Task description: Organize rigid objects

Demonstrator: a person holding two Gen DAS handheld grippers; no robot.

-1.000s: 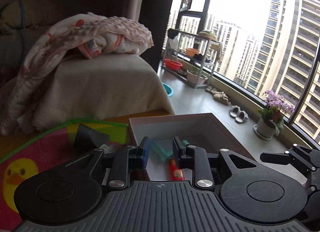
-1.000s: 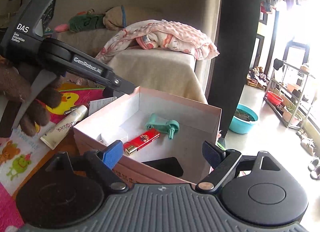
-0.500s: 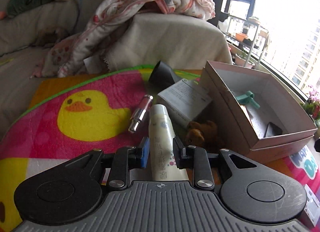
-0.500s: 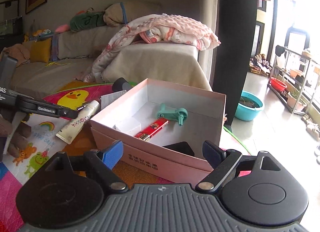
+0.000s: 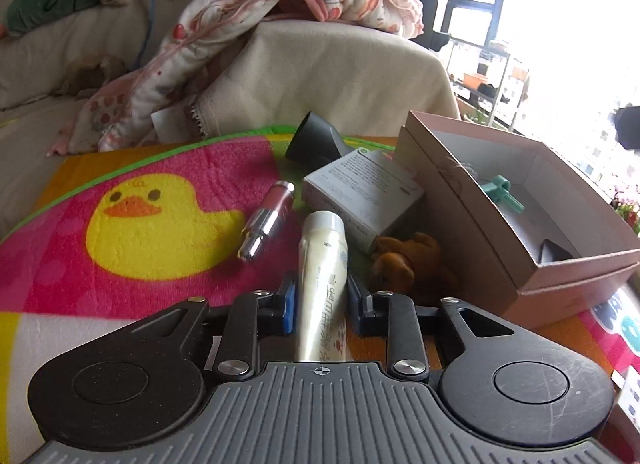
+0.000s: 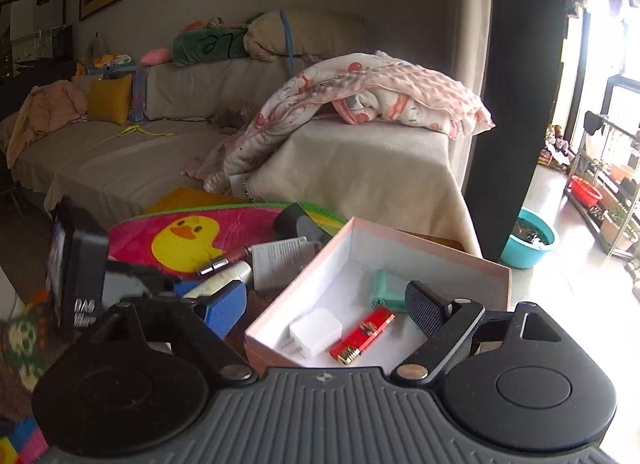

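A pink play mat [image 5: 168, 167] bears a yellow duck [image 5: 156, 223] with an orange beak. At three o'clock of it, the pink box [image 6: 404, 248] is white inside, holding a red lighter [image 6: 362, 338] and a teal piece [image 6: 386, 290].

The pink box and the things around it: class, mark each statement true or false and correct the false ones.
1. The red lighter lies inside the pink box. True.
2. The cream tube lies between the left gripper fingers. True.
3. The brown toy is inside the box. False: it lies on the mat beside the box.
4. The right gripper grips the lighter. False: it is open and empty.
5. The silver tube lies on the mat. True.
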